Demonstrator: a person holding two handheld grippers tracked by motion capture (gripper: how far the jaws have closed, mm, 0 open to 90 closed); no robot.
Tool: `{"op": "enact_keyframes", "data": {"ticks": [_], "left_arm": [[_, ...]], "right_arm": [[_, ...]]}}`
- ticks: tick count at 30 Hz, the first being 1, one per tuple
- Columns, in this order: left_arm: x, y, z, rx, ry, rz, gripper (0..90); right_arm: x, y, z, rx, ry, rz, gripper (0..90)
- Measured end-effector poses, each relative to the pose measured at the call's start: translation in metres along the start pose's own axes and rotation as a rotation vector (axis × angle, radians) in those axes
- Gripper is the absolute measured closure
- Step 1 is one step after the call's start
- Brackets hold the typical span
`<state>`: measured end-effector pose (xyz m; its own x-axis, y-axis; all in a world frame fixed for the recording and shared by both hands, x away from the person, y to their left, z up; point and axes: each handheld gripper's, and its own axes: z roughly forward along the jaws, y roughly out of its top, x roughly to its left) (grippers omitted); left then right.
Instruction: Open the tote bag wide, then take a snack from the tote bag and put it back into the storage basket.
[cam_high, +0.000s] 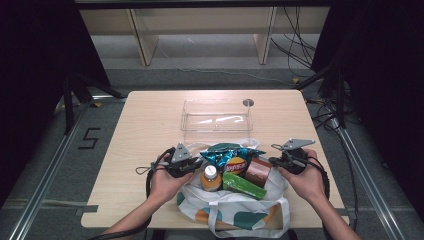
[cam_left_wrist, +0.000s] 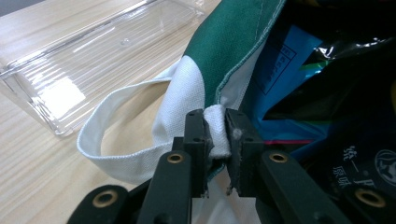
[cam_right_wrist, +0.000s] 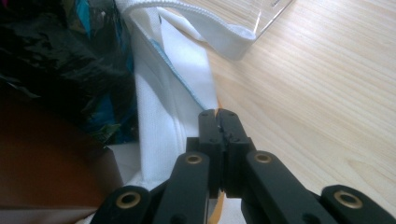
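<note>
Claws (cam_left_wrist: 217, 140) (cam_right_wrist: 219, 135) pinch bag rim (cam_left_wrist: 217, 128) — clear bin (cam_high: 217, 116) just beyond.

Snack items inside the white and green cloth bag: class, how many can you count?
4: blue crisp packet at the back, orange-filled bottle front left, green packet front, brown packet right. Others may be hidden beneath.

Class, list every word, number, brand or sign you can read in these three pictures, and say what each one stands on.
"5": marked in dark tape on the grey floor left of the table, in the high view.
"统一": white characters on the dark packet inside the bag, in the left gripper view; smaller print beside them is too blurred to read.
Red and yellow round logo on the chip bag: too small to read.
Boxed print on the blue packet: too blurred to read.
</note>
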<state>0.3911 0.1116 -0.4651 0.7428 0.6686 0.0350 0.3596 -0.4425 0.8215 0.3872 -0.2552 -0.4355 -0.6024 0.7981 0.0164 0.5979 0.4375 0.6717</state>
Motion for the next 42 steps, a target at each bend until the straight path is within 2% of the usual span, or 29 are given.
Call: {"op": "enact_keyframes", "data": {"ticks": [2, 3, 4, 6, 7, 8, 10, 11, 13, 14, 16, 17, 18, 20, 21, 23, 24, 25, 26, 28, 29, 30, 31, 32, 33, 34, 37, 41, 42], "left_arm": [[-0.001, 0.0, -0.001, -0.006, 0.006, -0.009, 77.6], [-0.001, -0.001, -0.001, -0.02, 0.011, -0.02, 76.6], [-0.001, -0.001, -0.002, -0.024, 0.008, -0.015, 75.7], [-0.001, -0.001, -0.003, -0.035, 0.011, -0.03, 73.6], [0.001, -0.001, -0.005, -0.023, 0.016, 0.0, 71.2], [-0.001, -0.001, -0.005, -0.049, 0.02, -0.038, 69.4], [0.002, 0.0, -0.01, -0.05, 0.031, -0.017, 65.1], [0.001, 0.001, -0.012, -0.071, 0.035, -0.039, 63.0], [0.003, 0.001, -0.016, -0.084, 0.05, -0.04, 56.9], [0.004, 0.001, -0.019, -0.086, 0.052, -0.036, 54.8], [0.005, 0.001, -0.026, -0.105, 0.061, -0.051, 50.1], [0.005, 0.001, -0.03, -0.115, 0.064, -0.058, 48.5], [0.004, 0.001, -0.034, -0.125, 0.064, -0.068, 46.8], [0.002, 0.0, -0.041, -0.152, 0.058, -0.093, 43.5], [0.002, -0.001, -0.044, -0.161, 0.063, -0.093, 42.4], [0.001, -0.004, -0.051, -0.167, 0.065, -0.102, 39.1], [0.0, -0.006, -0.053, -0.171, 0.068, -0.112, 38.4], [0.0, -0.008, -0.056, -0.174, 0.068, -0.11, 37.8], [0.0, -0.01, -0.058, -0.178, 0.067, -0.117, 37.6], [0.0, -0.012, -0.06, -0.182, 0.069, -0.116, 37.6], [0.0, -0.013, -0.06, -0.18, 0.07, -0.11, 37.6], [0.0, -0.013, -0.06, -0.18, 0.072, -0.11, 37.6], [0.001, -0.012, -0.06, -0.178, 0.074, -0.107, 37.7], [0.001, -0.011, -0.06, -0.181, 0.074, -0.109, 37.6], [0.001, -0.011, -0.06, -0.183, 0.074, -0.111, 37.6], [0.0, -0.01, -0.059, -0.187, 0.072, -0.112, 37.6], [0.0, -0.01, -0.059, -0.197, 0.061, -0.106, 37.5], [0.001, -0.009, -0.061, -0.194, 0.075, -0.129, 37.5], [0.002, -0.009, -0.062, -0.203, 0.07, -0.129, 37.5]], "right_arm": [[-0.002, 0.0, -0.001, -0.024, -0.007, -0.01, 87.4], [-0.001, 0.0, -0.004, -0.026, 0.008, 0.021, 84.6], [-0.004, 0.0, -0.005, -0.048, 0.01, 0.0, 82.2], [-0.005, 0.001, -0.011, -0.069, 0.013, 0.033, 77.4], [-0.006, 0.002, -0.014, -0.106, 0.025, 0.029, 74.8], [-0.004, 0.002, -0.017, -0.111, 0.03, 0.058, 73.0], [-0.006, 0.004, -0.023, -0.149, 0.022, 0.044, 70.9], [-0.006, 0.005, -0.026, -0.162, 0.025, 0.042, 69.4], [-0.004, 0.008, -0.033, -0.188, 0.032, 0.079, 65.5], [-0.006, 0.008, -0.035, -0.194, 0.036, 0.054, 64.3], [-0.005, 0.012, -0.039, -0.236, 0.028, 0.084, 62.0], [-0.008, 0.013, -0.042, -0.233, 0.028, 0.053, 60.5], [-0.006, 0.014, -0.043, -0.255, 0.031, 0.085, 58.9], [-0.008, 0.016, -0.047, -0.265, 0.014, 0.079, 56.5], [-0.008, 0.017, -0.048, -0.279, 0.008, 0.098, 55.1], [-0.01, 0.018, -0.051, -0.269, 0.029, 0.095, 52.5], [-0.011, 0.018, -0.052, -0.283, 0.025, 0.097, 52.0], [-0.009, 0.019, -0.052, -0.286, 0.02, 0.149, 50.6], [-0.009, 0.019, -0.051, -0.305, 0.012, 0.151, 49.4], [-0.012, 0.018, -0.05, -0.287, 0.018, 0.123, 48.3], [-0.012, 0.018, -0.049, -0.29, 0.007, 0.137, 48.4], [-0.01, 0.019, -0.047, -0.298, 0.025, 0.149, 48.8], [-0.012, 0.018, -0.046, -0.301, 0.011, 0.118, 49.0], [-0.011, 0.018, -0.047, -0.319, 0.0, 0.113, 49.1], [-0.009, 0.018, -0.049, -0.3, 0.024, 0.143, 49.2], [-0.011, 0.019, -0.05, -0.315, 0.019, 0.121, 49.2], [-0.012, 0.019, -0.054, -0.325, 0.013, 0.116, 48.5], [-0.008, 0.021, -0.06, -0.359, 0.026, 0.195, 46.6], [-0.008, 0.021, -0.06, -0.37, 0.029, 0.181, 46.6]]}}
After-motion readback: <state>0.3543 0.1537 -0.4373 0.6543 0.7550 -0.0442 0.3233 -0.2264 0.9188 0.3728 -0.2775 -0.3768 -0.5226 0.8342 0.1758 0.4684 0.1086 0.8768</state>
